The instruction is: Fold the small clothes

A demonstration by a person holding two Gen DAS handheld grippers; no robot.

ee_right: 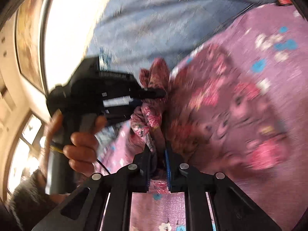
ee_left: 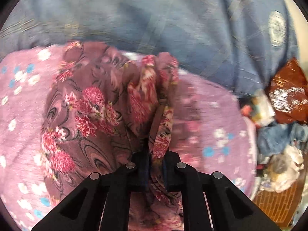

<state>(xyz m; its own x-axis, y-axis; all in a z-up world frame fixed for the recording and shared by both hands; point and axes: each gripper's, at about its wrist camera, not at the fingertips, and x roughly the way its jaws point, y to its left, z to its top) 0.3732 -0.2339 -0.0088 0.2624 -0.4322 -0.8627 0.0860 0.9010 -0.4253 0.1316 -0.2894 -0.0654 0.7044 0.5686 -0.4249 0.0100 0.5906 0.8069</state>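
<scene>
A small mauve garment with red and pink flowers [ee_left: 82, 115] is lifted over a pink flowered blanket [ee_left: 21, 100]. My left gripper [ee_left: 154, 154] is shut on a bunched edge of the garment, which hangs between its jaws. My right gripper [ee_right: 157, 159] is shut on another bunched edge of the same garment [ee_right: 207, 105]. In the right wrist view the left gripper [ee_right: 154, 94] is held by a hand at left, its fingers pinching the cloth just above my right gripper. Both views are motion-blurred.
A blue checked quilt [ee_left: 154, 15] lies behind the pink blanket [ee_right: 279, 77]. A heap of mixed clothes and a brown patterned bag [ee_left: 288, 96] sits at the right. A bright window [ee_right: 73, 19] is at the left.
</scene>
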